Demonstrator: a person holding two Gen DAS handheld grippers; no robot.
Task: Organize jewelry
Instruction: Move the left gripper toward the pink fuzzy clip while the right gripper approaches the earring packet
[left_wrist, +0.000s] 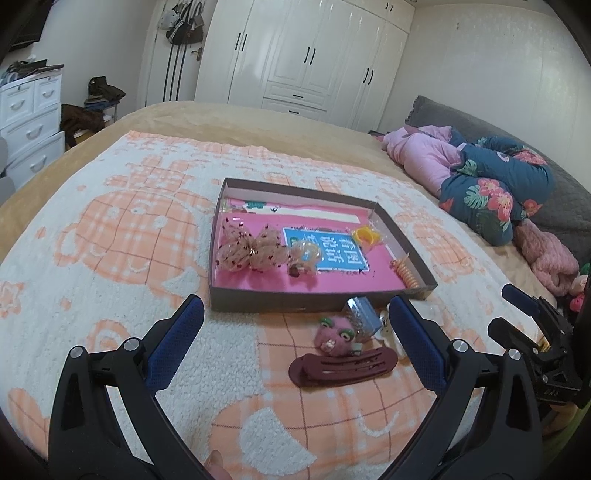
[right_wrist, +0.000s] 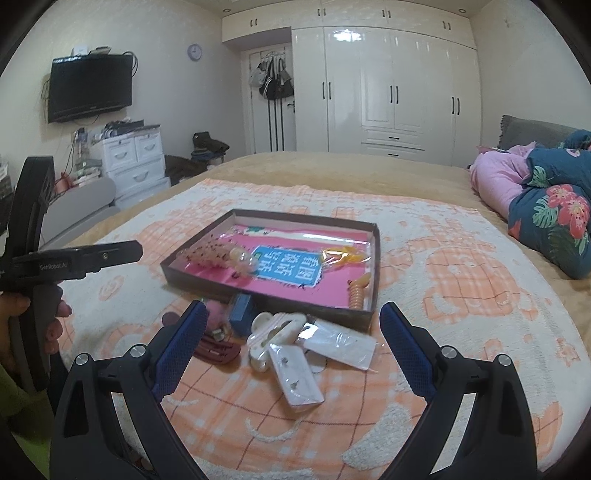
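A shallow dark box (left_wrist: 406, 240) (right_wrist: 375, 266) with a pink bottom lies on the bed. It holds a netted hair bow (left_wrist: 251, 251), a yellow clip (left_wrist: 365, 236) and an orange coil tie (left_wrist: 406, 275) (right_wrist: 357, 293). In front of the box lie a maroon hair clip (left_wrist: 343, 367) (right_wrist: 218, 352), a pink plush clip (left_wrist: 334, 334), a blue item (right_wrist: 242, 314), a white claw clip (right_wrist: 273, 328) and earring cards in clear bags (right_wrist: 295, 378). My left gripper (left_wrist: 295, 317) is open above the clips. My right gripper (right_wrist: 291, 325) is open above the white clip and cards.
An orange-and-white blanket (left_wrist: 129, 229) covers the bed. Folded quilts (left_wrist: 491, 192) lie at the right. White wardrobes (right_wrist: 391, 92) and drawers (right_wrist: 136, 162) stand beyond the bed. The right gripper (left_wrist: 532, 332) shows at the right edge of the left wrist view.
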